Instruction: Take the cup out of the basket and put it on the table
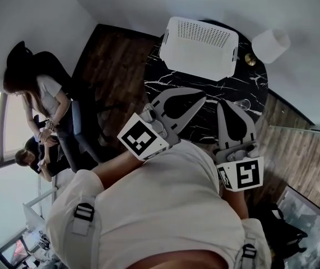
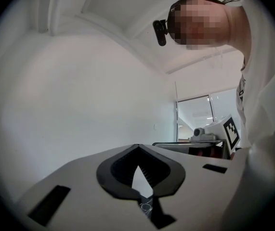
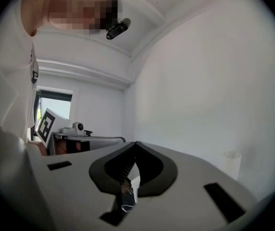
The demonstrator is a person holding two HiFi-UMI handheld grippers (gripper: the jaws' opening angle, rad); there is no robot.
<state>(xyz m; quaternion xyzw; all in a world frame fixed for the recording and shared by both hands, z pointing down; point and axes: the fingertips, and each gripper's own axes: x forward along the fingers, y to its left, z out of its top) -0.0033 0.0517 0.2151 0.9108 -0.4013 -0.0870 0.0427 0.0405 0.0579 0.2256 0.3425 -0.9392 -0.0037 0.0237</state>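
Note:
A white perforated basket [image 1: 200, 46] stands at the far side of the round black marble table [image 1: 244, 83]. A small clear cup [image 1: 244, 103] stands on the table, just right of my right gripper's tip. Both grippers are held close to the person's chest and point towards the table. My left gripper [image 1: 203, 96] has its jaws together with nothing between them. My right gripper [image 1: 223, 103] is shut and empty too. In the left gripper view, my left gripper [image 2: 137, 147] faces a white wall. In the right gripper view, my right gripper [image 3: 136, 143] does the same.
A white cylinder [image 1: 270, 43] and a small brass object [image 1: 250, 59] sit at the table's far right edge. Two people [image 1: 42, 102] are at the left, over dark wooden floor [image 1: 106, 66]. White walls enclose the far side.

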